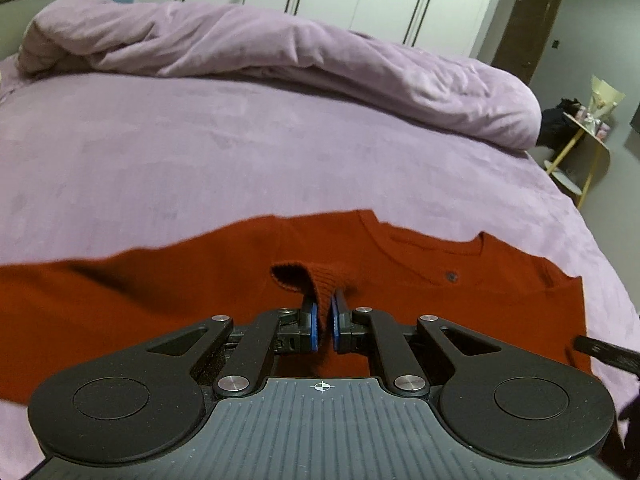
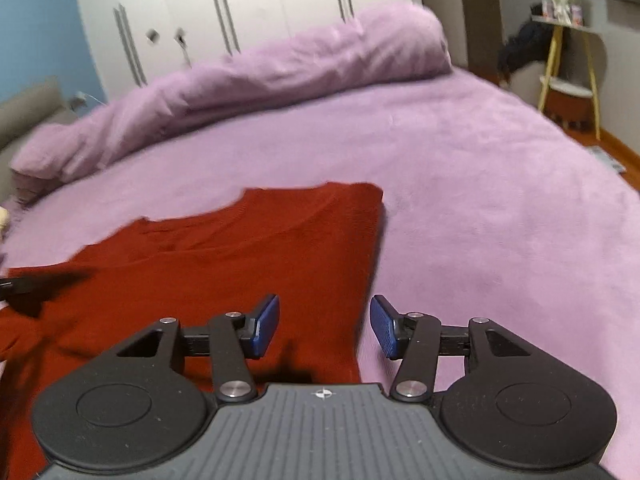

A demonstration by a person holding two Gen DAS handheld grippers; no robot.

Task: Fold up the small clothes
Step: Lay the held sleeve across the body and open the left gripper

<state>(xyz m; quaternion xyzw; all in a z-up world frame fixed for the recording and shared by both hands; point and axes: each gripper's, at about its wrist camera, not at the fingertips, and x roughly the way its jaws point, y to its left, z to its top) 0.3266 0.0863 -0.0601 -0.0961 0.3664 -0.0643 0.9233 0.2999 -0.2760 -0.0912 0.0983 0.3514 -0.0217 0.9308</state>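
The red sweater point(image 1: 400, 280) lies mostly flat on the purple bed point(image 1: 280, 152), folding barely begun: the left tool point(image 1: 324, 320) pinches its ribbed sleeve cuff point(image 1: 308, 280) over the body, while the right tool point(image 2: 325, 326) hangs spread above the sweater's right edge

Legible text, labels, brands, numbers: none in either view.

Signs, one type only:
- Small white crosshair mark point(image 1: 321, 386), a circle crossed by two lines, printed at the front edge of the ribbed grey housing of the left gripper point(image 1: 323, 312), centred behind the fingers.
- The same crosshair mark point(image 2: 322, 393) at the front edge of the ribbed grey housing of the right gripper point(image 2: 325, 322).

Small items on the side table point(image 2: 568, 20) at the room's far wall carry packaging too small and blurred to read.
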